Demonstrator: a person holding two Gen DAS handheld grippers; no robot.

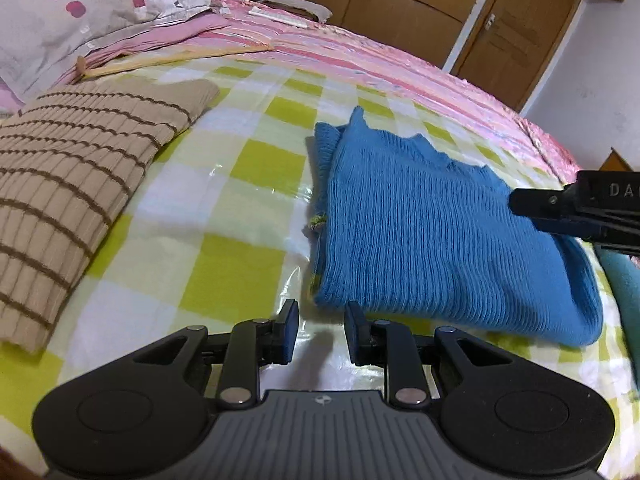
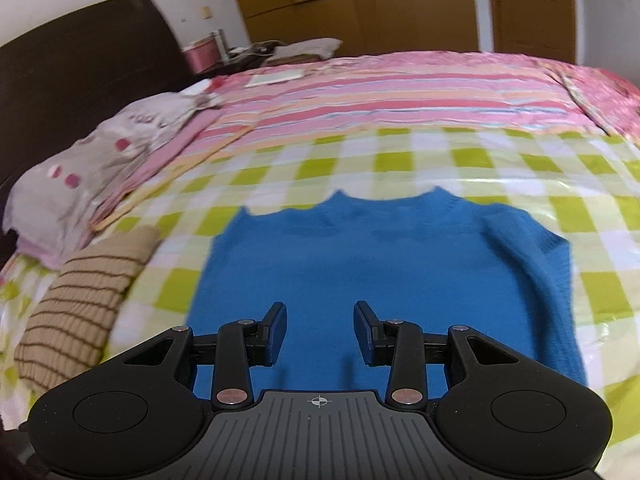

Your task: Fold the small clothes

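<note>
A folded blue knit sweater (image 1: 432, 232) lies on the green-checked plastic sheet (image 1: 224, 216) on the bed. My left gripper (image 1: 322, 326) is open and empty, just off the sweater's near left corner. My right gripper (image 2: 320, 328) is open and empty, hovering over the sweater (image 2: 360, 264); its body also shows at the right edge of the left wrist view (image 1: 580, 208). A folded beige sweater with brown stripes (image 1: 76, 184) lies to the left, also seen in the right wrist view (image 2: 84, 304).
A grey spotted pillow (image 1: 80, 12) and pink bedding lie at the head of the bed, with a thin wooden stick (image 1: 176, 58) beside them. A pink striped quilt (image 2: 380, 92) covers the far side. A teal cloth (image 1: 624, 280) lies at the right edge. Wooden wardrobe and door (image 1: 516, 28) stand behind.
</note>
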